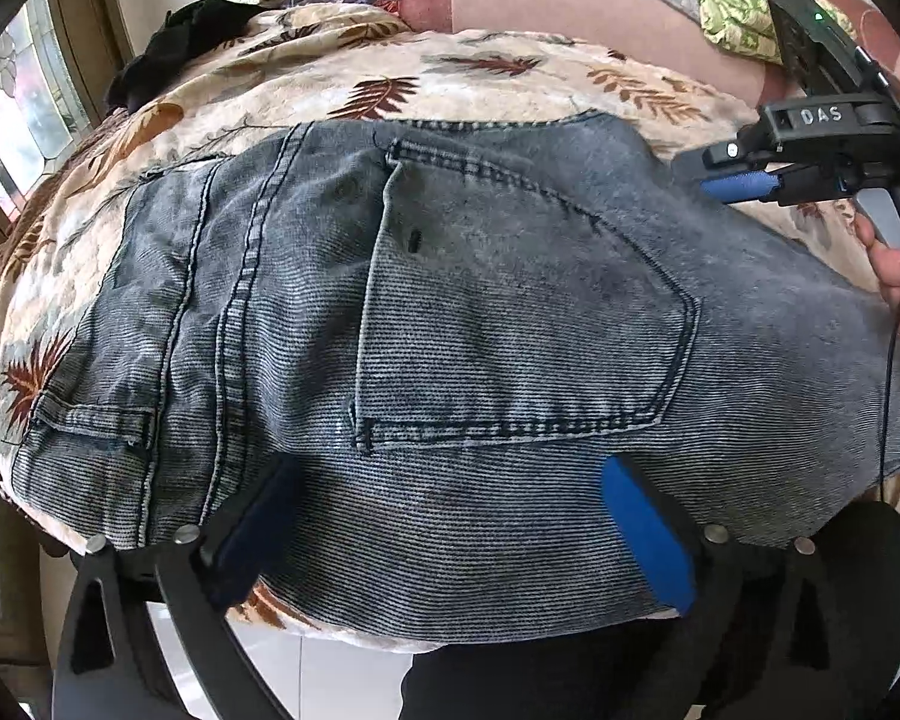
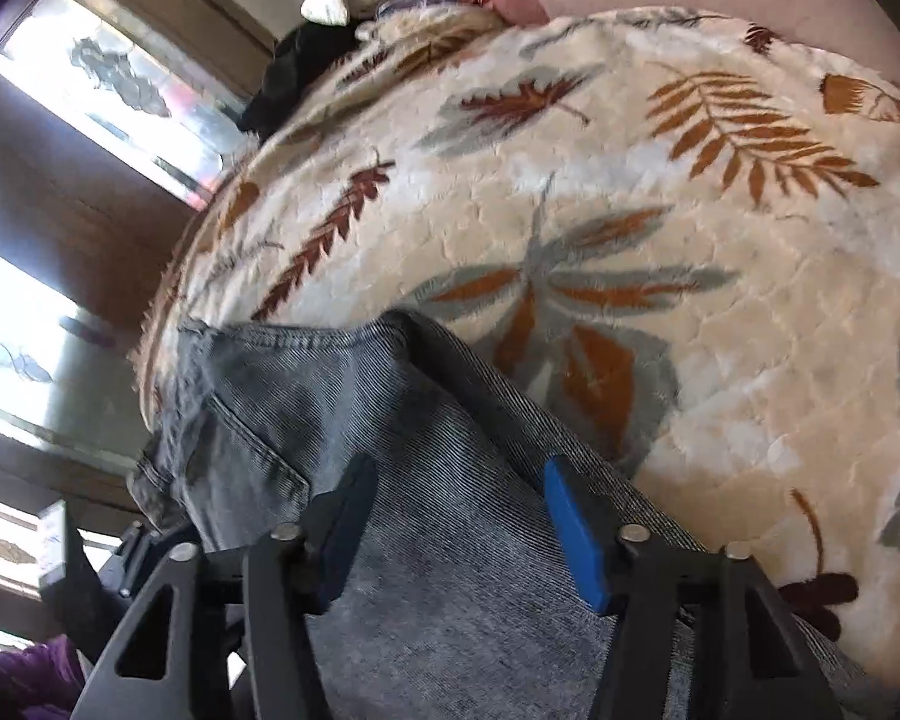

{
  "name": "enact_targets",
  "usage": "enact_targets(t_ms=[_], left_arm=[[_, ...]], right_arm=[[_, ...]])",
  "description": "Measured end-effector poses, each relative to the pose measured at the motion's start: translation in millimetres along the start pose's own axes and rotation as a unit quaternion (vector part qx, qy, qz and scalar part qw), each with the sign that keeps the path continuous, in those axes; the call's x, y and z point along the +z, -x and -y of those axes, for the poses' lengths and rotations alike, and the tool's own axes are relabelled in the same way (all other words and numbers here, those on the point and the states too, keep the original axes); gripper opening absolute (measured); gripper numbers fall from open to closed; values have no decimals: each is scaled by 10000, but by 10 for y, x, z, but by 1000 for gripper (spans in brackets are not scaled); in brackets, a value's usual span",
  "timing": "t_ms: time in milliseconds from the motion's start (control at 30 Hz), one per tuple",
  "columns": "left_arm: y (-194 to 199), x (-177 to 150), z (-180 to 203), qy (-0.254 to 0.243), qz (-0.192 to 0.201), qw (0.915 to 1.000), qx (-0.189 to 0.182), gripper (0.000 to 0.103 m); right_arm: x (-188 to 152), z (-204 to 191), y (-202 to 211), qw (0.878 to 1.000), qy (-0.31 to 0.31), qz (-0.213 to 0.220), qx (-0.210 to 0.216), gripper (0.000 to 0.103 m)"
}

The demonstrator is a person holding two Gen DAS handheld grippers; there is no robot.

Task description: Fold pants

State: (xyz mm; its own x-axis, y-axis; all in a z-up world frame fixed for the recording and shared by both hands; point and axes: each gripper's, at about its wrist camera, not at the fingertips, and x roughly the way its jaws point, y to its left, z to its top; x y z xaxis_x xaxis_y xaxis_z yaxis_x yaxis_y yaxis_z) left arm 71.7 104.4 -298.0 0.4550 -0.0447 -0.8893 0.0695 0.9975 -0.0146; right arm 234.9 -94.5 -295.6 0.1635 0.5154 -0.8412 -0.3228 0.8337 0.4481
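On the bed, a leaf-print blanket (image 1: 342, 69) carries the jeans (image 1: 450, 312), laid flat with a back pocket (image 1: 522, 300) facing up. Their near edge hangs past the blanket's edge over pale floor (image 1: 306, 672); the legs run out of the left view at right and cannot be followed. In the right view the denim is blurred and fills the lower centre, with the waistband at its far end.

Left gripper (image 1: 456, 534): jaws spread wide over the denim just below the pocket, holding nothing. Whether the pads touch the cloth cannot be told.

Right gripper (image 2: 459, 531): jaws spread over the jeans, holding nothing. Seen from the left view it sits at the jeans' right edge, side-on, so its opening is unclear there. Its body bears the letters "DAS". A hand (image 1: 897, 282) on its handle is cut off by the frame.

A black garment (image 1: 180, 42) lies at the blanket's far corner, type undetermined. Windows (image 2: 108, 84) are overexposed; their pattern is hard to read.
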Motion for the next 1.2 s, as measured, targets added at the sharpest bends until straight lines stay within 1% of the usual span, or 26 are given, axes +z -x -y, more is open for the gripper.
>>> enact_targets(t_ms=[33,67,100,133,167,200,267,300,333,433,467,500,533,567,633,667,733,767,800,867,967,1033,1067,1133,1167,1200], left_arm=[[-28,-4,16,-7,-10,10000,39,103],[-34,-8,19,-14,11,10000,64,103],[-33,-18,26,0,47,10000,80,103],[-25,-31,30,18,100,9999,85,103],[-19,-45,30,34,137,9999,76,103],[-7,-87,7,16,166,9998,60,103],[51,-95,7,-159,50,9999,16,103],[71,-61,3,-195,-43,9998,-17,103],[106,-7,-23,-138,-29,9999,-10,103],[299,160,-134,192,508,9979,353,103],[351,209,-160,270,600,9972,343,103],[358,240,-173,292,590,9974,278,103],[340,254,-168,292,488,9982,194,103],[303,246,-146,281,358,9988,195,103],[166,184,-91,208,41,9992,341,103],[89,148,-54,93,-33,9990,435,103],[41,101,8,-157,-34,9979,627,103],[66,91,25,-197,-8,9975,676,103],[88,94,25,-180,-28,9975,684,103],[189,117,-2,-79,18,9979,643,103],[341,198,3,-76,328,9971,677,103],[334,221,27,-195,342,9964,752,103],[272,226,34,-273,280,9956,846,103],[47,272,15,-331,3,9939,1056,103],[-5,264,-29,-248,-32,9952,946,103],[1,246,-72,-178,7,9961,862,103]], right_arm=[[-7,-1,-60,9999,18,-146,-41,49],[-16,-1,-105,9996,35,-243,-100,41],[-20,-7,-137,9993,90,-267,-260,36],[-19,-8,-144,9990,124,-226,-371,26],[-10,-4,-139,9987,136,-187,-452,10],[-4,-5,-138,9984,163,-179,-513,5],[0,-26,-108,9975,255,-107,-646,2],[4,-55,-79,9967,318,-28,-741,2],[16,-78,-54,9961,350,39,-808,2],[86,-135,46,9950,334,267,-898,2],[121,-141,64,9946,305,335,-937,2],[151,-136,53,9944,262,355,-964,2],[159,-114,41,9941,219,366,-1001,2],[171,-78,10,9932,151,394,-1084,2],[170,15,-61,9912,-24,473,-1234,0],[167,84,-86,9915,-174,479,-1201,0],[129,190,-59,9943,-524,471,-796,1],[84,215,47,9935,-677,613,-680,1],[11,215,226,9919,-751,852,-571,1],[-140,186,507,9905,-718,1092,-429,1],[-501,187,879,9903,-662,1128,-474,1],[-793,276,1037,9894,-815,1056,-571,1],[-948,351,1097,9880,-934,1014,-693,1],[-1251,527,1160,9818,-1142,941,-1193,1],[-1373,625,1172,9779,-1273,916,-1385,1],[-1534,767,1191,9706,-1471,929,-1664,1]])
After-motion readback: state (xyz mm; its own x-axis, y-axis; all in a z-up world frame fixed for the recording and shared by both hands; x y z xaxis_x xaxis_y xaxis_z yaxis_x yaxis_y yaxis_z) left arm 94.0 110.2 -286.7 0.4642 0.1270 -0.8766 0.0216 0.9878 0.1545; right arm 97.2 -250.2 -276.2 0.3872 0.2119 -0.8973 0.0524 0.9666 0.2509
